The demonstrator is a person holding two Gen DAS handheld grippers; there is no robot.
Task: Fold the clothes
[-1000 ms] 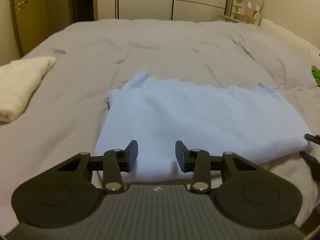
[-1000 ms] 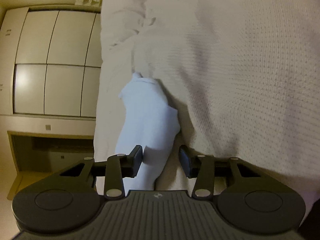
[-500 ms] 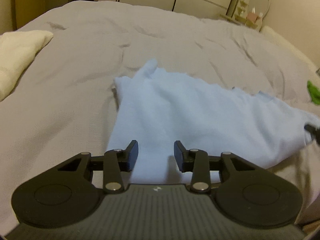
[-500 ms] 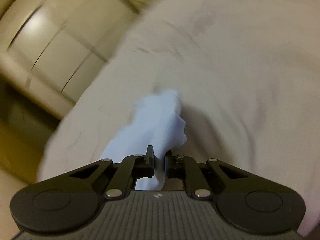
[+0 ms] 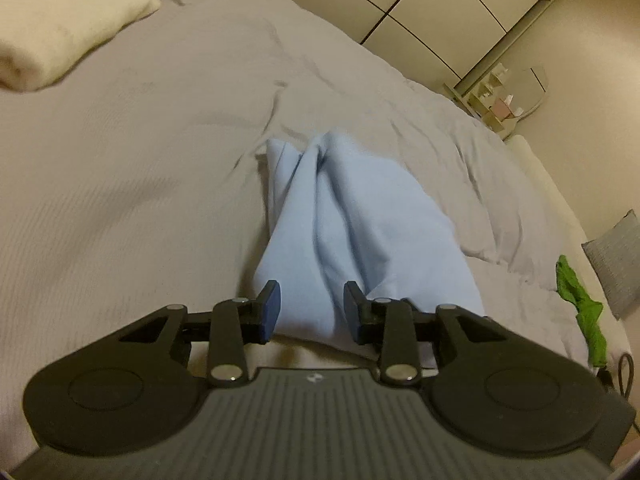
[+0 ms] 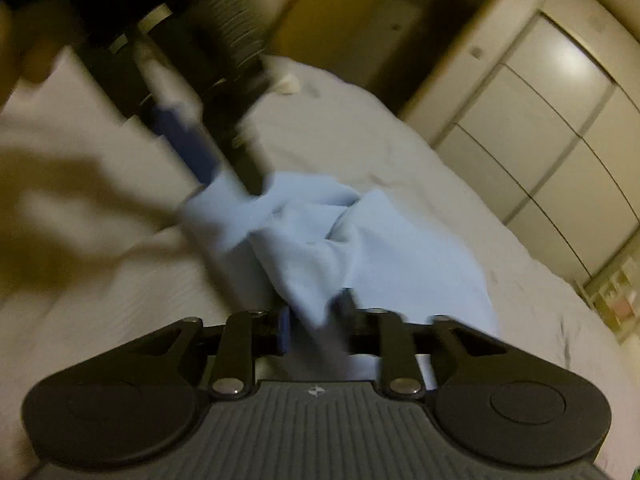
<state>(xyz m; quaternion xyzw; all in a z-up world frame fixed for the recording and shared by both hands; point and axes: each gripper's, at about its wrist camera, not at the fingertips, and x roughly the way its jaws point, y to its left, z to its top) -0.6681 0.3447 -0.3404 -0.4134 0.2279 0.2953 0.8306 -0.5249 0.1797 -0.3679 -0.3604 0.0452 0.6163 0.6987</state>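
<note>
A light blue cloth [image 5: 360,220] lies bunched in long folds on the grey bed [image 5: 140,160], its near end raised toward me. My left gripper [image 5: 310,310] is open, and the cloth's near end runs up between its fingers. In the right wrist view the cloth [image 6: 392,256] is gathered in a rumpled heap. My right gripper [image 6: 314,320] is shut on a corner of it, though that view is blurred. The left gripper [image 6: 232,180] shows there at the upper left, its fingers on either side of another bunch of the cloth.
A folded cream towel [image 5: 60,28] sits at the bed's far left. A green garment [image 5: 580,308] and a grey cushion [image 5: 616,260] lie at the right edge. A white wardrobe [image 5: 420,12] and a small shelf with a mirror [image 5: 512,96] stand beyond the bed.
The flat cloth has been gathered and lifted into a bunch. My right gripper shut on its edge and swung round toward the left one. The left gripper moved in over the cloth.
</note>
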